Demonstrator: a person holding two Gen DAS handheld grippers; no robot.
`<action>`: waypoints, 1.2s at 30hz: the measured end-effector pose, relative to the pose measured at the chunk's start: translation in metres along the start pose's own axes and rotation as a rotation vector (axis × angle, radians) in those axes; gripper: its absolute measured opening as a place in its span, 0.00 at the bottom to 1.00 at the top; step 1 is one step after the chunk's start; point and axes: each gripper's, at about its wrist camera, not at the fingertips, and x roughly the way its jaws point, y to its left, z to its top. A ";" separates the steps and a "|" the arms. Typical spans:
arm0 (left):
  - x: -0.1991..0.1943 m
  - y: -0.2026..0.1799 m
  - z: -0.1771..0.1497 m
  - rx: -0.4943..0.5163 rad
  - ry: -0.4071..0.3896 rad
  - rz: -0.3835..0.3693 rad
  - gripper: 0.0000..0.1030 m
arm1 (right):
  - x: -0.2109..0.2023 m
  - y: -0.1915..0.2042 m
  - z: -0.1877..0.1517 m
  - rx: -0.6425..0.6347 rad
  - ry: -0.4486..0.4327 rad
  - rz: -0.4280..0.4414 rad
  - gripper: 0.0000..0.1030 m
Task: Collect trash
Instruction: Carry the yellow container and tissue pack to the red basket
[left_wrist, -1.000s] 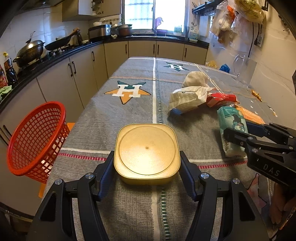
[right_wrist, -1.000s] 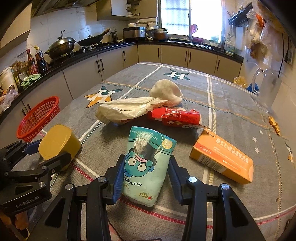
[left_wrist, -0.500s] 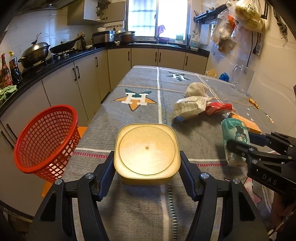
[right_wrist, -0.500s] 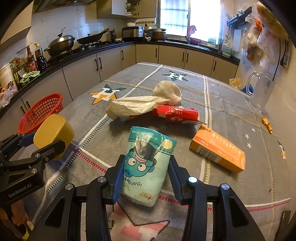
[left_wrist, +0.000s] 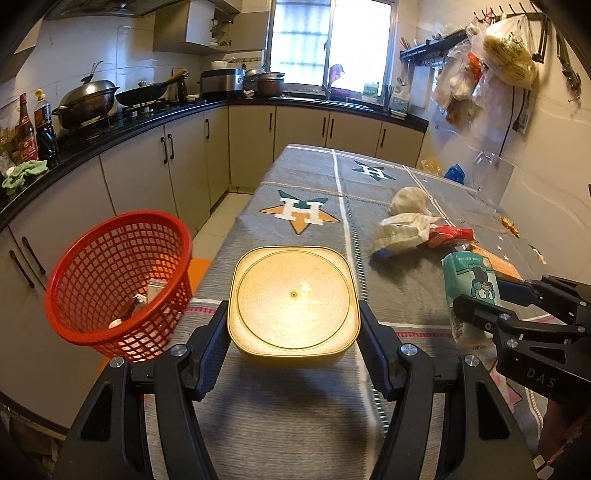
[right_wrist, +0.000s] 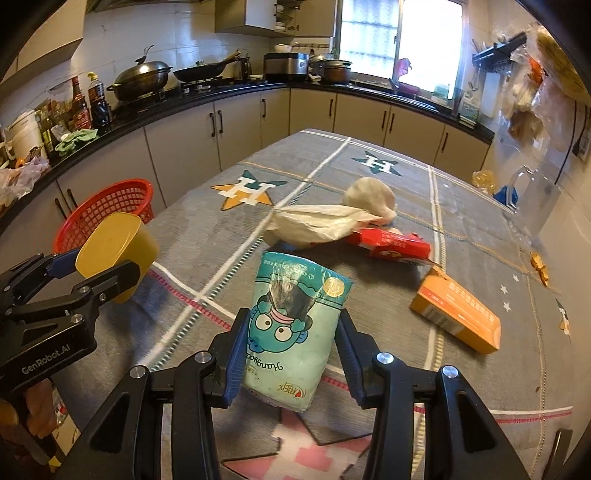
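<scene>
My left gripper (left_wrist: 293, 332) is shut on a yellow square tub (left_wrist: 293, 306), held above the table's near edge; the same tub (right_wrist: 110, 247) shows at the left of the right wrist view. My right gripper (right_wrist: 291, 343) is shut on a teal tissue pack (right_wrist: 295, 332) with a cartoon face, lifted off the cloth; that pack (left_wrist: 471, 291) appears at the right of the left wrist view. A red mesh basket (left_wrist: 118, 280) stands left of the table, a few scraps in its bottom.
On the grey star-patterned tablecloth (right_wrist: 314, 177) lie a crumpled white bag (right_wrist: 317, 221), a red packet (right_wrist: 391, 245) and an orange box (right_wrist: 458, 321). A clear pitcher (right_wrist: 532, 206) stands at the far right edge. Kitchen counters with pots run along the left.
Both grippers have pulled back and risen with their loads, so the table items look farther off. The red basket now shows more of its inside in the left wrist view.
</scene>
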 end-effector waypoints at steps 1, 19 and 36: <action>-0.001 0.002 0.000 -0.004 -0.002 0.002 0.62 | 0.000 0.002 0.001 -0.003 0.001 0.003 0.47; -0.017 0.069 0.010 -0.096 -0.049 0.084 0.62 | 0.011 0.060 0.033 -0.141 -0.004 0.028 0.48; -0.021 0.153 0.022 -0.195 -0.065 0.222 0.62 | 0.033 0.112 0.090 -0.162 0.016 0.204 0.48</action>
